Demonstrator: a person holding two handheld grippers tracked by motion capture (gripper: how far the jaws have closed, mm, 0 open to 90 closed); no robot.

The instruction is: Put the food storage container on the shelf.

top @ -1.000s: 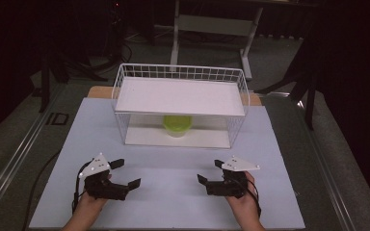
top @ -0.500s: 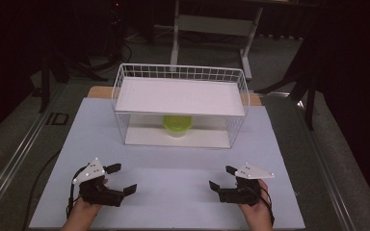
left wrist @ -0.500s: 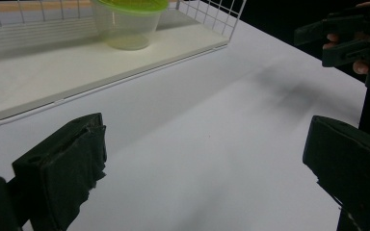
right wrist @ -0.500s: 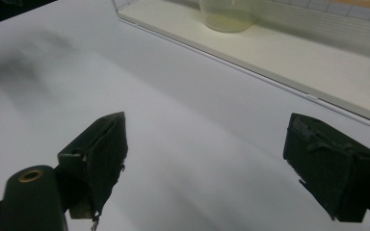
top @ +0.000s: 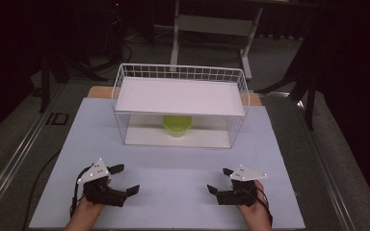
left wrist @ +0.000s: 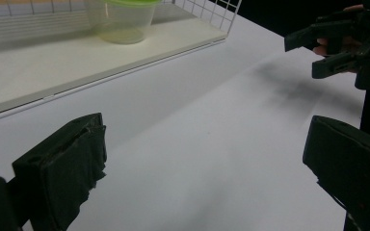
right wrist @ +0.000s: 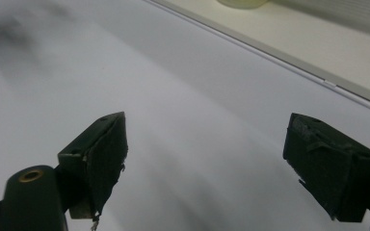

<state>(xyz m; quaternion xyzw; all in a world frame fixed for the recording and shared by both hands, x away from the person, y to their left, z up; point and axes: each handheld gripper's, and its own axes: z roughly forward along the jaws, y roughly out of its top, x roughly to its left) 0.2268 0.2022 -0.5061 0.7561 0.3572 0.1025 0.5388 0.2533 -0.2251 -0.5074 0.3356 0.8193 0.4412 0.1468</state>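
Deep inside the wire basket [top: 125,103], the green-lidded container [top: 177,125] sits on the lower white shelf [top: 144,137], under the upper shelf [top: 180,96]. Bare bench [top: 173,168] lies between basket and grippers. Left gripper [top: 125,179] and right gripper [top: 220,180] rest near the front edge, jaws spread, empty, well apart.

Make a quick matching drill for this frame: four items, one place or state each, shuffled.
Items:
1. green-lidded container
2. wire basket rack
3. left claw
4. right claw

Places or states:
A. open, low over the near right of the table
B. on the lower shelf, under the white top shelf
C. open, low over the near left of the table
D. stands at the middle of the table, towards the far edge

Pairs: 1-B, 2-D, 3-C, 4-A
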